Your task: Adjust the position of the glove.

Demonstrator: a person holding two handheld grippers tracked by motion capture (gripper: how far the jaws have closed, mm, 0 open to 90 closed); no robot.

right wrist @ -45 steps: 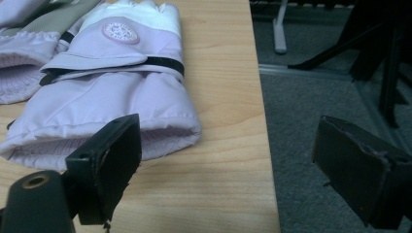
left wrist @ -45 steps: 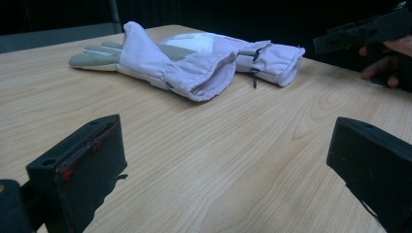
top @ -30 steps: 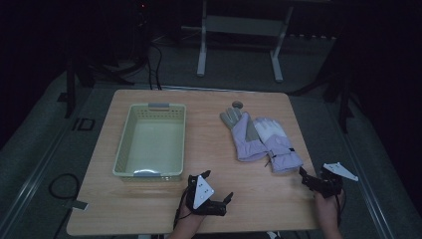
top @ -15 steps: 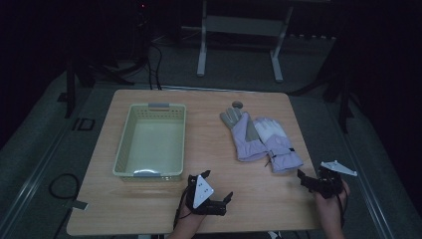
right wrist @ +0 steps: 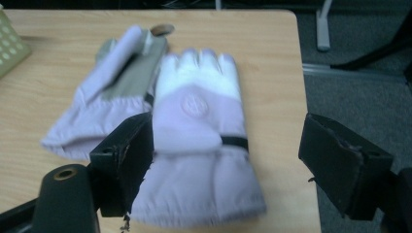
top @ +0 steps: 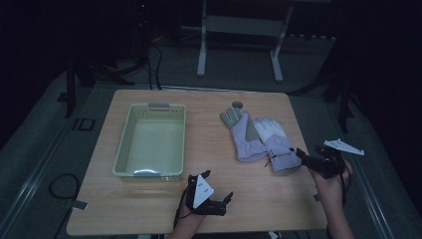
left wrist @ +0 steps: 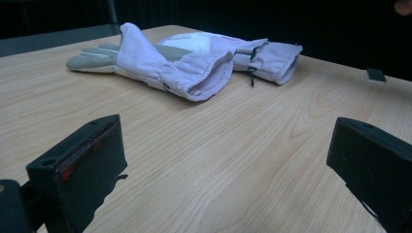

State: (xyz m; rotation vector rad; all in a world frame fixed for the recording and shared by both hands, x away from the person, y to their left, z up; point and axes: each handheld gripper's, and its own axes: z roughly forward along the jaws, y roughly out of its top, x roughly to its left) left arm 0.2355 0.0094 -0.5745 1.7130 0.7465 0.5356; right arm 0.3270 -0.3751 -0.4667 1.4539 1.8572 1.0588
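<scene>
Two lilac winter gloves lie side by side on the wooden table (top: 199, 109), cuffs toward me. The left one (top: 243, 135) shows its grey palm (right wrist: 116, 82); the right one (top: 274, 143) shows a white and lilac back (right wrist: 199, 126). My right gripper (top: 309, 155) hovers just off the right glove's cuff, open, its jaws wide to either side of the cuff (right wrist: 228, 145). My left gripper (top: 217, 185) rests low over the table's front edge, open and holding nothing (left wrist: 226, 141), pointing at the gloves (left wrist: 160, 63) from some way off.
A pale green plastic basket (top: 122, 154) stands on the table's left half, with nothing visible inside. A small round disc (top: 237, 104) lies beyond the gloves' fingertips. The table's right edge (right wrist: 303, 97) runs close beside the right glove. Dark floor and a stand's legs lie beyond.
My right gripper has moved forward and a little left, closing in on the right glove's cuff. The left gripper and the gloves have stayed put.
</scene>
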